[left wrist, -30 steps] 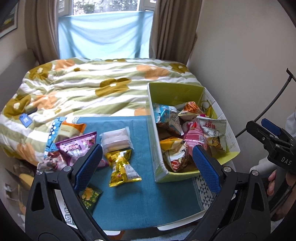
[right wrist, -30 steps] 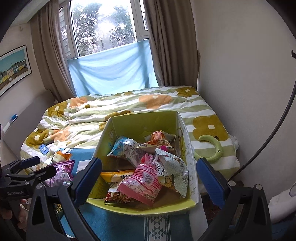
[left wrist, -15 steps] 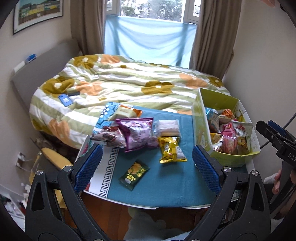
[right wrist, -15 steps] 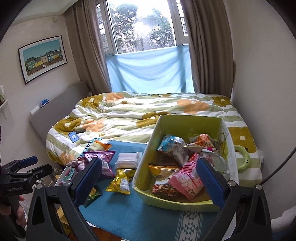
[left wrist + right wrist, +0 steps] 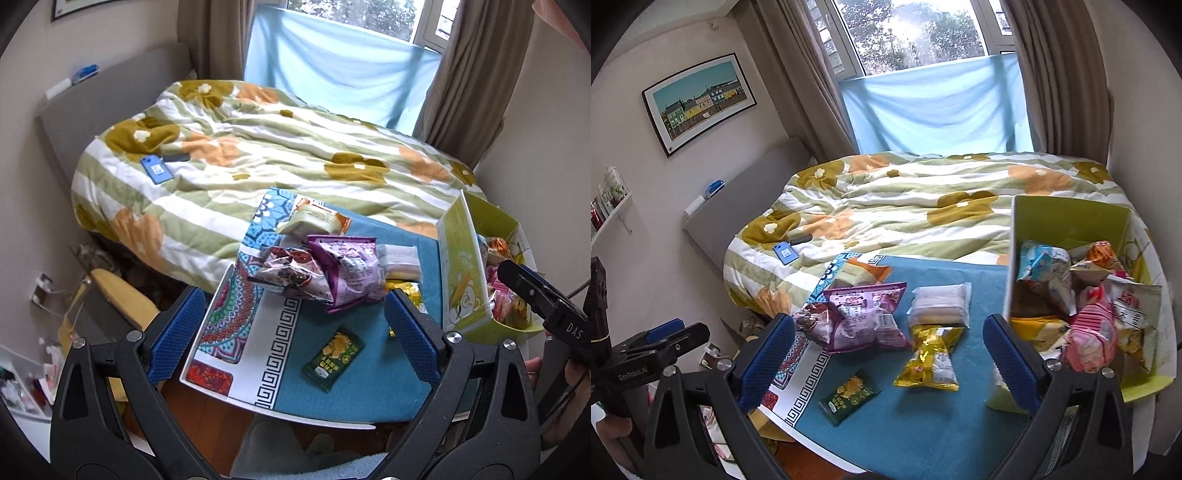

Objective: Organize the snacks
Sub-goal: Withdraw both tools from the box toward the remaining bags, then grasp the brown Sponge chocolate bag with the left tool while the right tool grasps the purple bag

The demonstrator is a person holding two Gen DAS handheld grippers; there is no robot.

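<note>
Basically both grippers, left gripper (image 5: 293,332) and right gripper (image 5: 888,354), hover jaws wide and empty near the loose snacks — purple bag (image 5: 864,317), yellow packet (image 5: 932,360), green packet (image 5: 849,397) — left of the green box (image 5: 1071,221), likely awaiting boxing.

Loose snack packets (image 5: 864,321) beside snack-filled green box (image 5: 1071,221).

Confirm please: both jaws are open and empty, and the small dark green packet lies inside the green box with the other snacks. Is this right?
Not quite. The small dark green packet lies on the blue cloth, outside the green box, as the right wrist view shows. The rest is right: both jaws are open and empty.
</note>
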